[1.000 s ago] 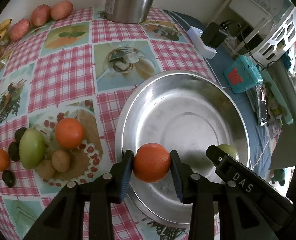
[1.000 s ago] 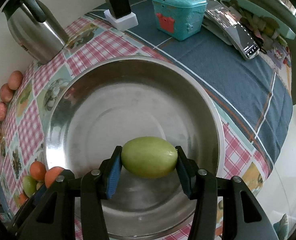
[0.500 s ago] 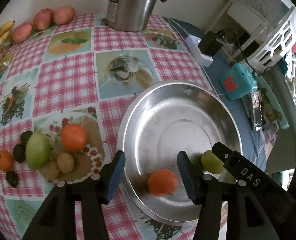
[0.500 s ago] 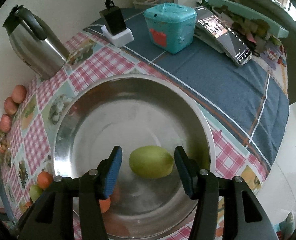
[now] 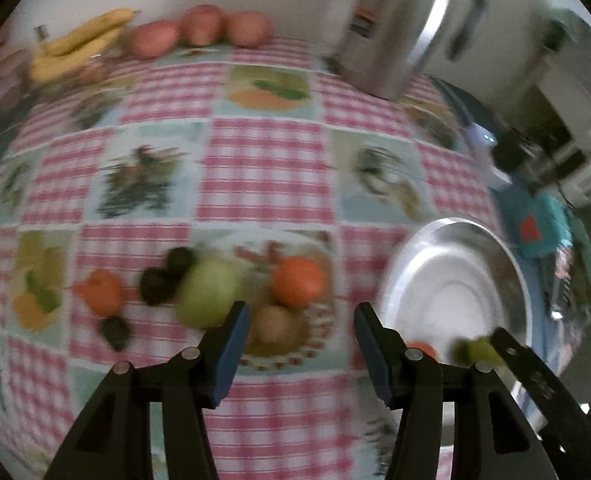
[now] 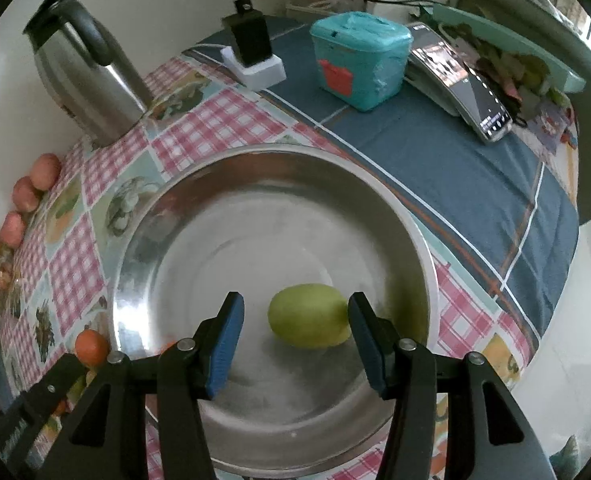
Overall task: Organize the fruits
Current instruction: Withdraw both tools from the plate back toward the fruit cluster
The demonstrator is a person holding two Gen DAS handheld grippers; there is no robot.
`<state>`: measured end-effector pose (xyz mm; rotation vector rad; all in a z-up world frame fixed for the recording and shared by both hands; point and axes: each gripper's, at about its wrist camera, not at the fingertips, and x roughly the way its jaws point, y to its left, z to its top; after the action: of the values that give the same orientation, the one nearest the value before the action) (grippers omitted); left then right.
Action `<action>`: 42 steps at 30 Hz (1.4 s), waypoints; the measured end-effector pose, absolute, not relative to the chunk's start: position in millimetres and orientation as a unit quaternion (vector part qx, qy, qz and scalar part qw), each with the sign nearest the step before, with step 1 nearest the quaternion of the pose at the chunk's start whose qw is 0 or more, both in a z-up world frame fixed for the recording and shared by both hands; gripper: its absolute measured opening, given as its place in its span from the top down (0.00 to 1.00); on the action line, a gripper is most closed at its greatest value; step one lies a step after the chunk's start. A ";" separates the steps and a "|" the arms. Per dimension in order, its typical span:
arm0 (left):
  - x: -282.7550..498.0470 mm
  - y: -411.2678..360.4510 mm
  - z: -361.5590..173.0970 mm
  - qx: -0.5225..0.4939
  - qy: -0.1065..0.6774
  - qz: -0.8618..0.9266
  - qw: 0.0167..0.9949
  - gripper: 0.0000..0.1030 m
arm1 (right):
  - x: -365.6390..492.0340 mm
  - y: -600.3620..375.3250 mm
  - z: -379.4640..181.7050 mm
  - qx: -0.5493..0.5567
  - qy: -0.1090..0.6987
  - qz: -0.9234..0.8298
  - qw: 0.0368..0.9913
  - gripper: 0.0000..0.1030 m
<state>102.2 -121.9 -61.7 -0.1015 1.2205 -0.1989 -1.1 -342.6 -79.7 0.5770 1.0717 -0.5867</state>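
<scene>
The left wrist view is blurred. My left gripper [image 5: 301,320] is open and empty above a loose pile of fruit on the checked cloth: an orange [image 5: 298,286], a brown fruit [image 5: 273,322], a green fruit [image 5: 209,294], dark fruits [image 5: 167,276] and a small orange [image 5: 101,292]. To its right the steel bowl [image 5: 455,248] holds an orange [image 5: 421,350] and a green fruit [image 5: 475,350]. My right gripper [image 6: 295,316] hangs open over the bowl [image 6: 255,152]. The green fruit [image 6: 309,320] lies free on the bowl floor under it, near the right finger.
A steel kettle [image 6: 83,68] stands at the back by the wall, with red fruits [image 5: 199,30] and bananas [image 5: 79,40] along the far edge. A charger [image 6: 251,52], a teal box [image 6: 359,60] and a phone [image 6: 463,88] lie on the blue cloth beyond the bowl.
Both grippers opened and let go; the orange and the green fruit now lie in the bowl. My left gripper swung left from the bowl to over the fruit pile. The right one lifted slightly.
</scene>
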 end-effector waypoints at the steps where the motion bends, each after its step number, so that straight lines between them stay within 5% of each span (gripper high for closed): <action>1: 104.1 -113.5 -61.0 -0.049 0.571 -0.077 0.816 0.44 | -0.2 -340.6 -78.6 0.263 0.495 -0.270 0.783 0.46; 22: 108.4 -72.8 -57.7 -0.067 0.568 -0.024 0.820 0.36 | 27.8 -278.7 -63.6 0.151 0.496 -0.189 0.834 0.46; 26: 109.4 -70.7 -60.9 -0.068 0.574 -0.015 0.816 0.23 | 30.6 -276.8 -67.1 0.146 0.503 -0.186 0.831 0.46; 32: 111.2 -69.3 -70.1 -0.047 0.584 0.008 0.810 0.06 | 33.6 -275.2 -75.2 0.140 0.520 -0.183 0.822 0.30; 39: 112.2 -71.3 -77.5 -0.034 0.592 0.012 0.805 0.02 | 33.9 -273.8 -81.0 0.137 0.527 -0.178 0.820 0.26; 42: 111.6 -72.1 -79.1 -0.029 0.593 0.014 0.805 0.01 | 33.7 -274.3 -80.2 0.135 0.522 -0.176 0.823 0.15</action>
<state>111.6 -72.1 -79.1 -0.0615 1.2693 0.0292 33.7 -274.3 -80.2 0.2872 1.1111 -0.3749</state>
